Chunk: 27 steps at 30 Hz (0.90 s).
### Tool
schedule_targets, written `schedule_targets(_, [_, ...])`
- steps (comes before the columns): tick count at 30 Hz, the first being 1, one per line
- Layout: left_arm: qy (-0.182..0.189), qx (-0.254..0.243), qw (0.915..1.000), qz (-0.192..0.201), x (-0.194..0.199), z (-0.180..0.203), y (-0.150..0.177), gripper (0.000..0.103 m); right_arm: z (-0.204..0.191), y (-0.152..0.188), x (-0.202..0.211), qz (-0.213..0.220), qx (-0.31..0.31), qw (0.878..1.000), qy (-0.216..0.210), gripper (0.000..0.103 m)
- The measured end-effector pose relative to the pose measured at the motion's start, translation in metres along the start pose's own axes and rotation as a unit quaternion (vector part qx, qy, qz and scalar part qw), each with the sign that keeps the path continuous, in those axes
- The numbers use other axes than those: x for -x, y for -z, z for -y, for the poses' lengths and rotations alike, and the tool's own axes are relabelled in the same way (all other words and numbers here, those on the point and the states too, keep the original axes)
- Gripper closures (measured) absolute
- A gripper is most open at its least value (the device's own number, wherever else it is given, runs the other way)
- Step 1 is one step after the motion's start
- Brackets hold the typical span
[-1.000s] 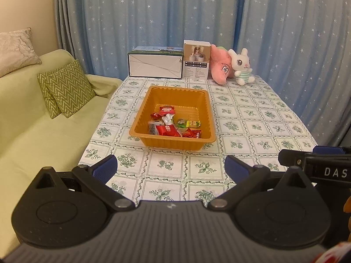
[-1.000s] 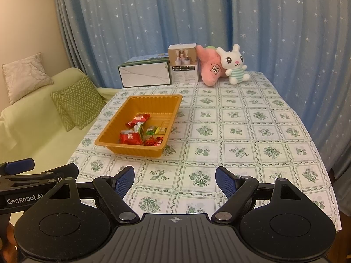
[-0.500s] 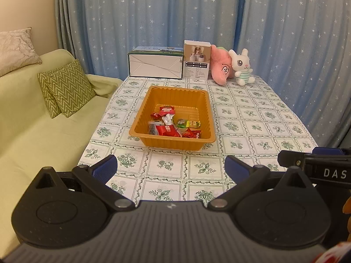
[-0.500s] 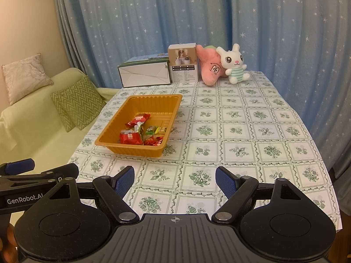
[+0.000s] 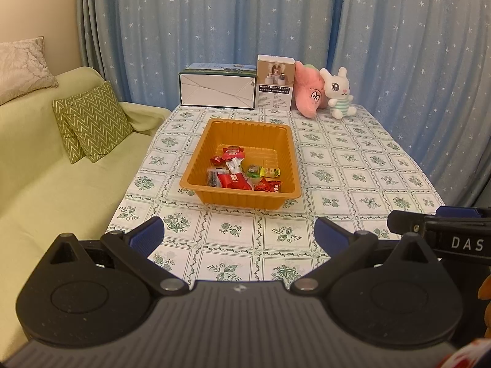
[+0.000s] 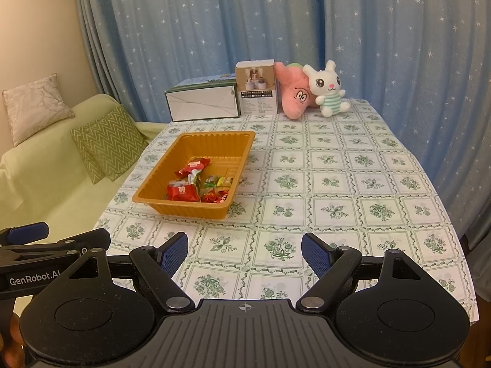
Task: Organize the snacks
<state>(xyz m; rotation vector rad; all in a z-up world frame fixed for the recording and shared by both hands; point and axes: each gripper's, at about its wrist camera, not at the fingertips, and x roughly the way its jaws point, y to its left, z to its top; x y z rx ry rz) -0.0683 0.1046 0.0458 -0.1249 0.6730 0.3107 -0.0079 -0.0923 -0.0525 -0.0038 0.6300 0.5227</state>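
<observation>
Both my left claw [image 5: 238, 235] and right claw [image 6: 244, 252] hover wide open, empty, short of the ribbed orange plastic tray [image 5: 196, 170] of wrapped snacks [image 5: 233, 181] ahead, apparently poised for reaching in.

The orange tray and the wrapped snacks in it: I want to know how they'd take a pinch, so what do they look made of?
Orange tray: likely thin moulded plastic, semi-gloss, with ribbed walls and a rolled rim. Snacks: glossy plastic or foil film wrappers, crinkled and catching light; their contents are hidden.

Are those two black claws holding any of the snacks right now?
No. The left gripper and right gripper are both open and empty; the snacks lie in the orange tray.
</observation>
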Motion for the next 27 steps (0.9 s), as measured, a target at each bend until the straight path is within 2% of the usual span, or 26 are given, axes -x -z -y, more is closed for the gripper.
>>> schedule_targets(27, [0.007, 0.011, 0.9999, -0.003, -0.0029, 0.0018, 0.0039, 0.0, -0.0011, 0.0025, -0.0026, -0.001, -0.001, 1.0, 0.001, 0.022])
